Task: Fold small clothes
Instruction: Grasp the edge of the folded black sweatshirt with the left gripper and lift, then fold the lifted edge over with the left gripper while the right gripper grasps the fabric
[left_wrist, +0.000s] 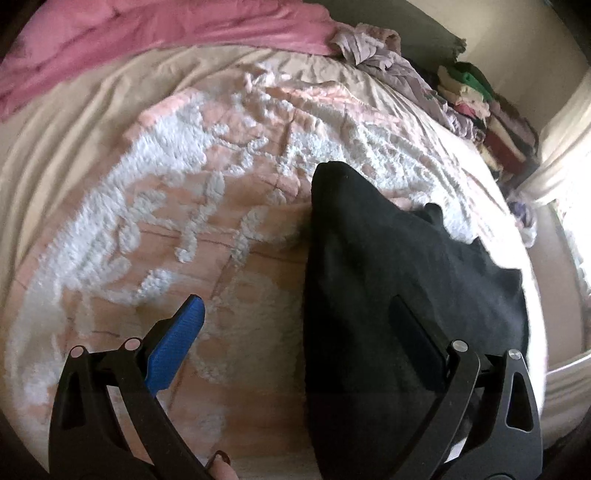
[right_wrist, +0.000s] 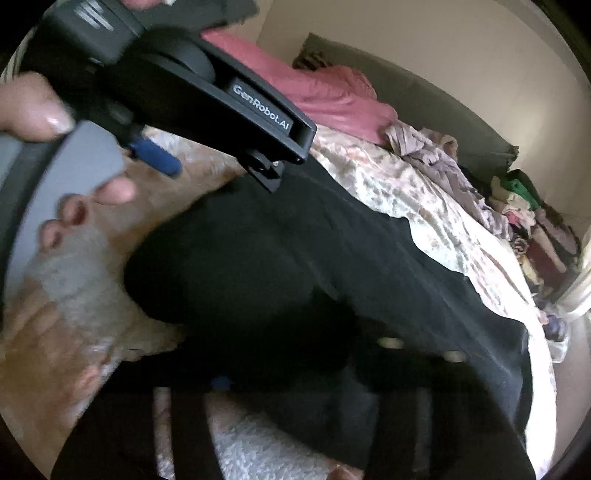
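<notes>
Black fabric dominated both views: a dark garment (left_wrist: 388, 266) lay spread on the bed over a pink and white fluffy blanket (left_wrist: 177, 206), reaching toward the bed's right edge. The left hand-held gripper (left_wrist: 295, 325) had its fingers wide apart; the blue-padded finger (left_wrist: 177, 339) hovered over bare blanket, while the other finger lay over the black cloth, apparently straddling the garment's left edge so that it could pinch that edge for a fold. Whether the pad touched the cloth could not be told. In the right wrist view the garment (right_wrist: 332, 277) filled the middle, and the left hand-held gripper (right_wrist: 207, 162) showed above it from the side. The right hand-held gripper's own fingers were dark, blurred and merged with the black cloth at the bottom of that view, so I cannot tell whether they were apart or clamped. A pink sheet (left_wrist: 147, 37) lay bunched at the far edge of the bed, with loose pale clothes (left_wrist: 373, 48) beside it and a stack of folded clothes (left_wrist: 480, 107) near the far right corner, likely finished pieces set aside.
</notes>
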